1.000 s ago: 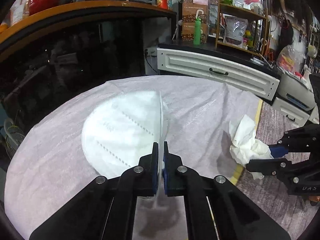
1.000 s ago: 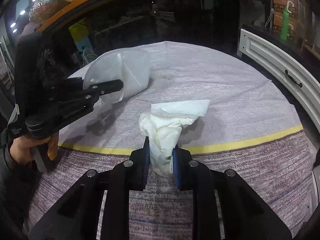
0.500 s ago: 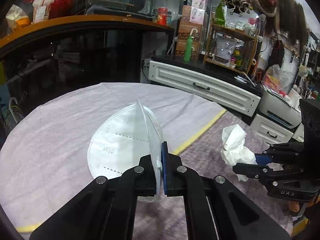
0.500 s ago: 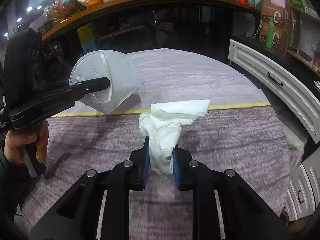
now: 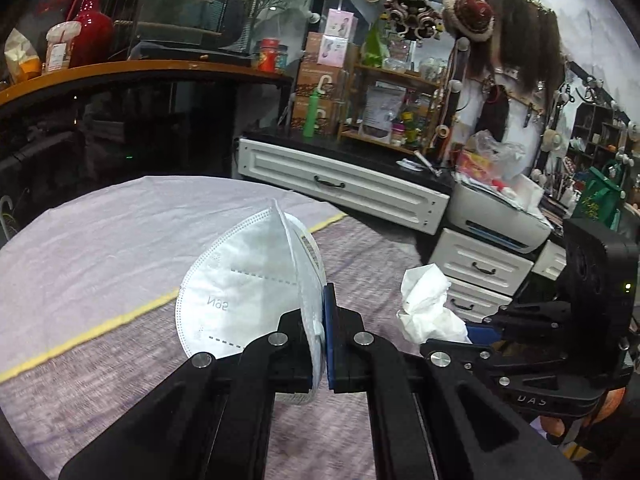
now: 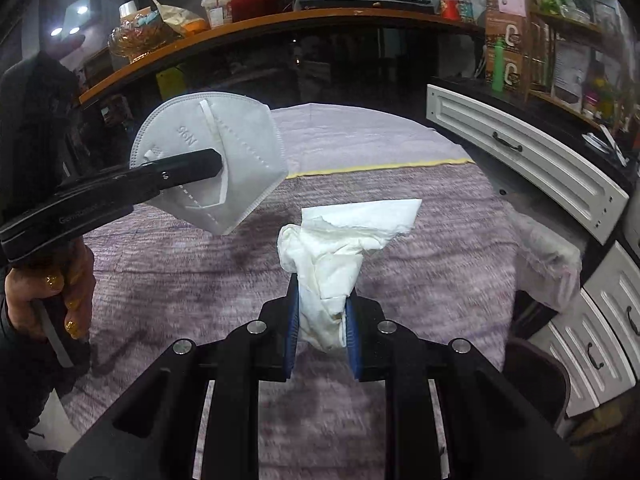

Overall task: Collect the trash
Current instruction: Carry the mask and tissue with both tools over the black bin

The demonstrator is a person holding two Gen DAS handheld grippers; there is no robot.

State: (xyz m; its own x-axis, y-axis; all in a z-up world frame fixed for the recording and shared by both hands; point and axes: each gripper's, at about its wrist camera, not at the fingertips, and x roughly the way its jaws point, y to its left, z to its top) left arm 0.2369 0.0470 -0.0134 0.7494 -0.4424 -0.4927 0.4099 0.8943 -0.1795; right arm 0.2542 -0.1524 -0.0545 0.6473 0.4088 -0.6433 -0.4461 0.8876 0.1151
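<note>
Both grippers have carried their loads off the pale cloth (image 5: 100, 232) toward the purple rug (image 6: 420, 240) — the left gripper (image 5: 320, 344) pinches the folded mask (image 5: 248, 280) by its edge, the right gripper (image 6: 322, 320) clamps the crumpled tissue (image 6: 340, 248). The mask's thin edge may slip free mid-swing; no bin is in view, perhaps beyond the frame.

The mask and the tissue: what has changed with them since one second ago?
Both were carried back from the white cloth, past its yellow edge, and now hang over the purple cover. Nothing was let go: the left claw stays shut on the mask, the right claw on the tissue.
</note>
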